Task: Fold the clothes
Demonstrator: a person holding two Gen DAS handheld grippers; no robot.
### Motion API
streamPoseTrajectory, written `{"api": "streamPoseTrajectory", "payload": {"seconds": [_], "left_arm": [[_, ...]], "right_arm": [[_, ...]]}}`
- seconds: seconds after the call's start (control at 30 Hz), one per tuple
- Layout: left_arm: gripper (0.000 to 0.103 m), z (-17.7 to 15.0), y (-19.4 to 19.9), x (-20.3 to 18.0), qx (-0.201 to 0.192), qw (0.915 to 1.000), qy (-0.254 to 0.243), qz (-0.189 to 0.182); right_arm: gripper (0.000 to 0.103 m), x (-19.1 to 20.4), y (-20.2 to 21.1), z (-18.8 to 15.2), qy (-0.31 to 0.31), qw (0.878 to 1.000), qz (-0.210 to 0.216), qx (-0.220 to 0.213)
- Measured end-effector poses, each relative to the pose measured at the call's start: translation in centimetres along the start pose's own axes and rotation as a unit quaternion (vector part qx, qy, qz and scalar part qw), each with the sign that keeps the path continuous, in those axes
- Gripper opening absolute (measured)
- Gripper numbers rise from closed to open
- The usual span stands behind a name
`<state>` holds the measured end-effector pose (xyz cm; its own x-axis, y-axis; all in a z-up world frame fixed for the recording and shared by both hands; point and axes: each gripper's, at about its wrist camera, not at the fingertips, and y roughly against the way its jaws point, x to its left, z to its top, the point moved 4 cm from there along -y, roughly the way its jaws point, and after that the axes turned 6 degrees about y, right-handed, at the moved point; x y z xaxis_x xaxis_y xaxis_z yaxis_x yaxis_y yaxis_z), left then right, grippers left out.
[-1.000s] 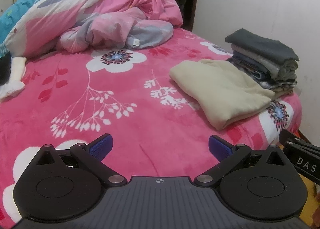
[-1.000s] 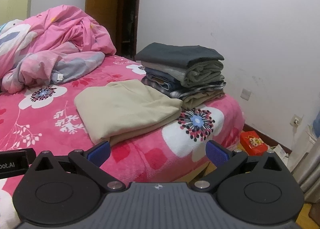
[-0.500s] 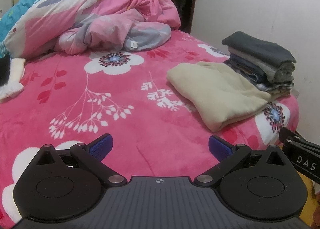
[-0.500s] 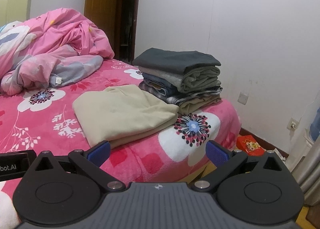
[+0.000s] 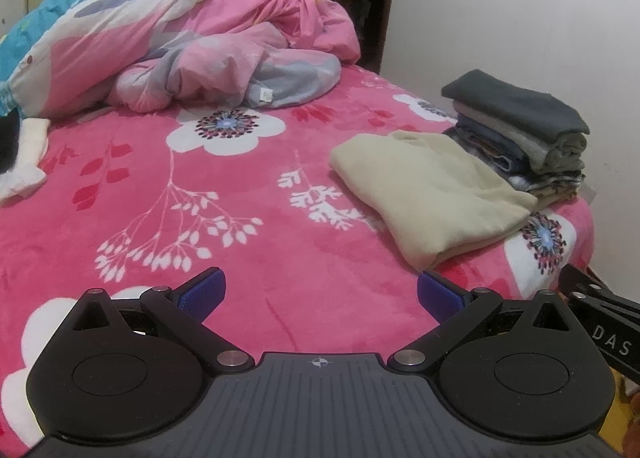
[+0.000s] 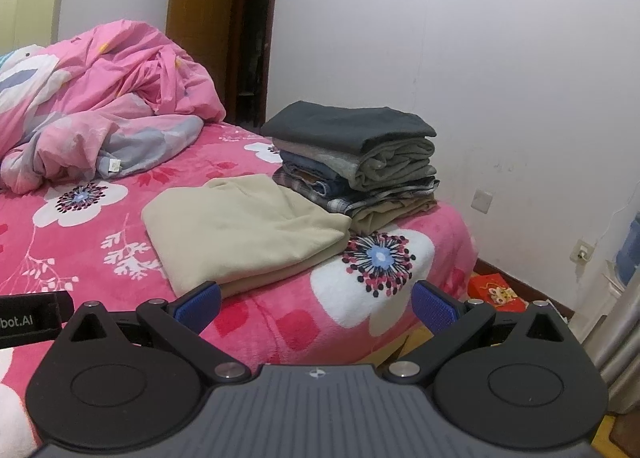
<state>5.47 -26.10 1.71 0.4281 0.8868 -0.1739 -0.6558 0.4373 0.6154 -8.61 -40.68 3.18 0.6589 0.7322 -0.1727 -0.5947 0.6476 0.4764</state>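
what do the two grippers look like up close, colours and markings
Both look alike: the left gripper and right gripper have a ribbed dark grey body with a small crosshair mark, two round black discs, black linkage arms with silver pivot pins, and textured blue pads. White lettering shows on each one's side, partly cut off. No cables or sleeves are visible.

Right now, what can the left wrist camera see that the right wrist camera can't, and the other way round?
Only the left wrist view shows the white cloth at the bed's left edge and the quilt's blue part.

Only the right wrist view shows the red box on the floor and the wall sockets.

Both show the folded cream garment, the stack of folded clothes, the pink quilt, and an open, empty claw: left, right.
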Motion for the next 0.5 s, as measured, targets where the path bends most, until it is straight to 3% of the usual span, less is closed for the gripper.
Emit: {"api": "streamPoseTrajectory", "payload": {"seconds": [0.5], "left_arm": [[0.103, 0.08, 0.17, -0.95, -0.006, 1.0000, -0.005, -0.004]], "right_arm": [[0.103, -0.87, -0.36, -0.17, -0.006, 1.000, -0.005, 0.005]]}}
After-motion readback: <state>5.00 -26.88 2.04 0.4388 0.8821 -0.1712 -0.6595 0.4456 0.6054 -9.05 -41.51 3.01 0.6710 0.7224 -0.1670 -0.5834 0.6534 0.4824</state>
